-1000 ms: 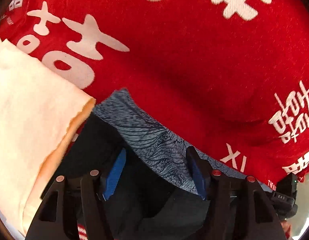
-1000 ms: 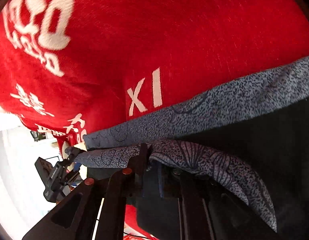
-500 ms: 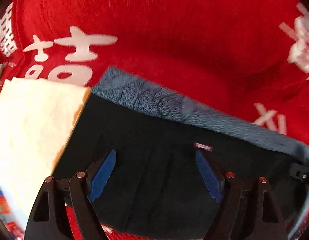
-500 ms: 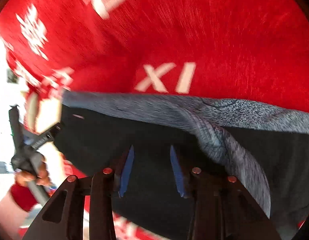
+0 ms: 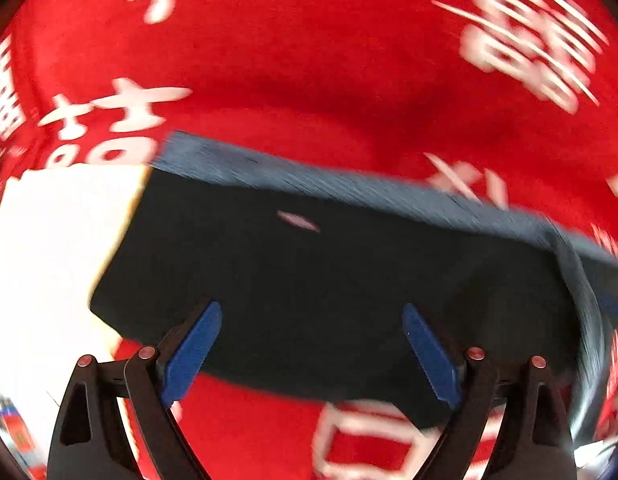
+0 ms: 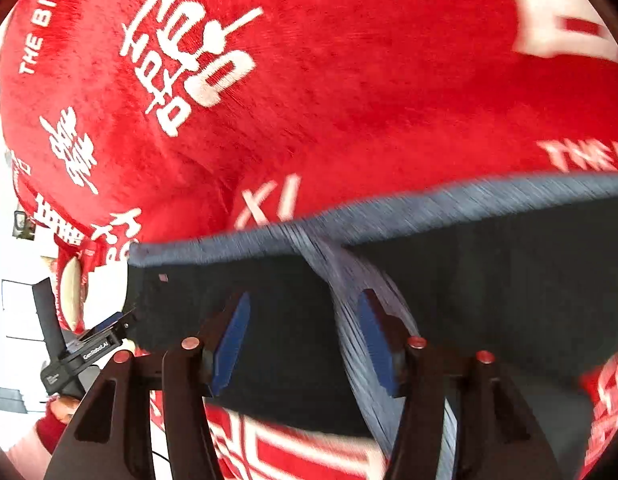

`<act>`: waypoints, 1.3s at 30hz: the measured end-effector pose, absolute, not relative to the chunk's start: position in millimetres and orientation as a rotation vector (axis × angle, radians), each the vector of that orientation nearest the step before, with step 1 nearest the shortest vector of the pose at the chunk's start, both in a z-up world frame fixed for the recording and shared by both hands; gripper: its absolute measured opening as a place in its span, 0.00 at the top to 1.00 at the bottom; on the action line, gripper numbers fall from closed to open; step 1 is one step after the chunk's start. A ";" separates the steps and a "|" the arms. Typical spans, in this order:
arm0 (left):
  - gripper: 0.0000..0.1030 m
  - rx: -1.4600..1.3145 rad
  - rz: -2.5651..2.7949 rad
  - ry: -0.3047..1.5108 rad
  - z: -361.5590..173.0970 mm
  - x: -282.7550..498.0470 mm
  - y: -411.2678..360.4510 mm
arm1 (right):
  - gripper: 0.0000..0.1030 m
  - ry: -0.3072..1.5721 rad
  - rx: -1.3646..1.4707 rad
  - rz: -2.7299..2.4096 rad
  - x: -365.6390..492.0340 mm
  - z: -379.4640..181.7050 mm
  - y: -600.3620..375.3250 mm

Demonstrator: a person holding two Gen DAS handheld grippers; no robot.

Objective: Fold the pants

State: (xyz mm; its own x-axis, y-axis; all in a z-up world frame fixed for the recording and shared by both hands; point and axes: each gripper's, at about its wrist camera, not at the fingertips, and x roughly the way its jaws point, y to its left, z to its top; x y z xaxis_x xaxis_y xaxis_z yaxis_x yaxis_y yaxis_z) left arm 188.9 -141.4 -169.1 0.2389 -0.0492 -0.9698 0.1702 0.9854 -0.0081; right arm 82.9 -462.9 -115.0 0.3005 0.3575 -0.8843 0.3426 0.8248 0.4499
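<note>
The black pants (image 5: pixel 309 276) lie folded in a flat rectangle on the red blanket, with a blue-grey patterned band (image 5: pixel 309 176) along the far edge. My left gripper (image 5: pixel 311 350) is open and empty above the near edge of the pants. In the right wrist view the pants (image 6: pixel 277 320) show the same band (image 6: pixel 389 212) and a patterned strip (image 6: pixel 349 280) running across the fold. My right gripper (image 6: pixel 303 340) is open and empty above the pants. The left gripper's body (image 6: pixel 85 352) shows at the left of that view.
A red blanket with white lettering (image 5: pixel 349 60) covers the surface, and it also shows in the right wrist view (image 6: pixel 349 80). A folded cream cloth (image 5: pixel 49 260) lies against the left end of the pants. The blanket's edge and a white room show at far left (image 6: pixel 5 240).
Both grippers let go of the pants and opened wide. They pulled back, so the whole folded rectangle now lies flat on the blanket.
</note>
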 end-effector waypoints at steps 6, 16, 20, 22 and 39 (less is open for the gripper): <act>0.10 0.138 -0.420 1.399 -171.4 119.3 -209.5 | 0.42 1.299 0.699 -0.172 -32.8 -94.8 -471.7; 0.10 0.215 -0.672 1.429 -173.0 40.3 -266.9 | 0.42 1.262 0.789 -0.506 -217.4 -100.0 -460.3; 0.10 0.250 -0.697 1.428 -174.7 28.1 -263.8 | 0.42 1.247 0.811 -0.564 -244.9 -111.9 -460.9; 0.10 0.268 -0.699 1.436 -176.8 24.3 -258.3 | 0.42 1.238 0.802 -0.581 -252.7 -114.8 -462.4; 0.10 0.290 -0.652 1.458 -176.2 21.7 -319.5 | 0.95 1.142 0.980 -0.314 -231.5 -89.5 -516.8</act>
State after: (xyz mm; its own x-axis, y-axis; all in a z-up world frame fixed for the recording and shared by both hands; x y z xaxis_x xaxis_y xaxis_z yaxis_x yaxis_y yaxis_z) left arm 21.6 -319.5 -176.2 -0.0187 -0.2324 -0.9724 0.5696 0.7968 -0.2014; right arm -231.5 -516.8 -89.5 0.4263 0.2533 -0.8684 0.6618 0.5671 0.4903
